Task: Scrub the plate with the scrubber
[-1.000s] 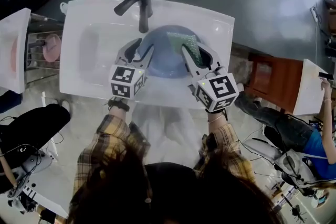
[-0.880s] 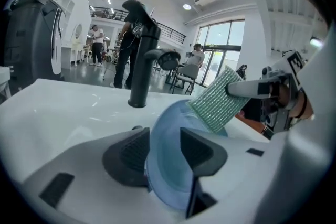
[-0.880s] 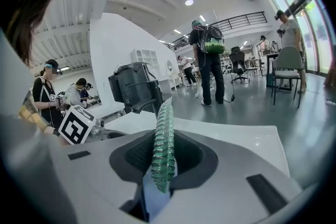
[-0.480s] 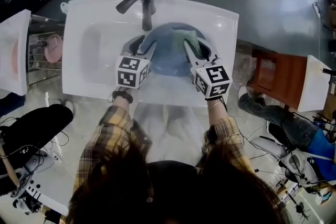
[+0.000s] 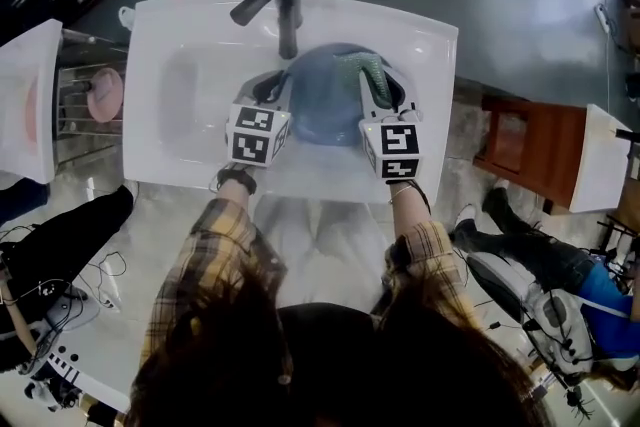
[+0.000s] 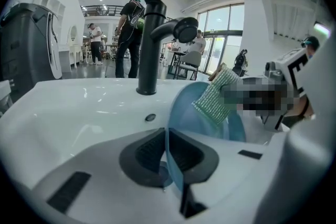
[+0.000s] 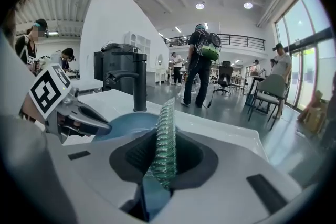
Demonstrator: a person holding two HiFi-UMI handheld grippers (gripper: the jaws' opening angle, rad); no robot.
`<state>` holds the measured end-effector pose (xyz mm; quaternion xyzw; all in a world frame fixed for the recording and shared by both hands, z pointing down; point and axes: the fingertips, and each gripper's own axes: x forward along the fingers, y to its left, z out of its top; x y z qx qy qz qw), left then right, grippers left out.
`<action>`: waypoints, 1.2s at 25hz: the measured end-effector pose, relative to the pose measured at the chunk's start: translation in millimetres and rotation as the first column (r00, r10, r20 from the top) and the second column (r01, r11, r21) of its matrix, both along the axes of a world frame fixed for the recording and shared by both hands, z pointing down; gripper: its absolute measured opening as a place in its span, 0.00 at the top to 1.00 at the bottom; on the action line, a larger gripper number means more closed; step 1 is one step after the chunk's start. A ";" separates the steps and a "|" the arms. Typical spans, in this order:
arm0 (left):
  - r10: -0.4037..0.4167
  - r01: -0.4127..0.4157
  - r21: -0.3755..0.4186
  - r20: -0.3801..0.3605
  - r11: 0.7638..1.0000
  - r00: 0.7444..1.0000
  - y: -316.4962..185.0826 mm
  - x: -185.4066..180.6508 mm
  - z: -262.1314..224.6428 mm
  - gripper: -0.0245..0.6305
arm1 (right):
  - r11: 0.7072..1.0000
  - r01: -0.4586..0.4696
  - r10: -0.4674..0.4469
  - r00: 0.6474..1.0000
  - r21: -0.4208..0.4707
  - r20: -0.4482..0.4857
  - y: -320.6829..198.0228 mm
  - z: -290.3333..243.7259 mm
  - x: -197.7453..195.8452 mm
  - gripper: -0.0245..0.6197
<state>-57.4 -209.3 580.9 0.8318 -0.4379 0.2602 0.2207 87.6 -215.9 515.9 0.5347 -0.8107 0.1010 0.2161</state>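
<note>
Right, my left gripper (image 6: 168,153) has just been closing, and its jaws are now pinched on the near left rim of the blue plate (image 5: 325,105), with the thin edge running straight between the pads. The plate sits in the white sink (image 5: 180,105), under the spout of the black faucet (image 5: 287,10) and tipped up off the basin on my left side.

My right gripper (image 7: 164,157) is clamped on the green scrubber (image 7: 166,131). The scrubber's long axis runs along the jaws, away from me and toward the faucet. It stands over the right part of the plate. From the left gripper view it seems to lie against the plate's face, though I cannot be sure of contact.

So the bare face lies to the left of the scrubber, between my two grippers. I judge that the stroke falls to the right hand, sweeping leftward across the face while the left hand steadies the rim.

As for writing, I can read no brand or label anywhere; the only print is the black square markers on the gripper cubes.
</note>
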 end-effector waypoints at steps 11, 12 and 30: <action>0.017 -0.017 -0.015 0.017 1.000 1.000 5.3 3.8 2.0 0.92 | 0.998 0.048 -0.040 0.976 0.031 -0.214 -17.7 9.3 -28.4 0.82; 0.021 -0.021 -0.016 0.018 1.000 1.000 5.1 4.0 2.5 0.92 | 0.998 0.058 -0.052 0.974 0.020 -0.220 -18.4 12.1 -33.7 0.82; 0.056 -0.055 -0.027 0.039 0.998 0.998 4.1 3.2 12.4 0.92 | 0.955 0.238 -0.282 0.914 -0.178 -0.292 15.4 58.3 -81.0 0.84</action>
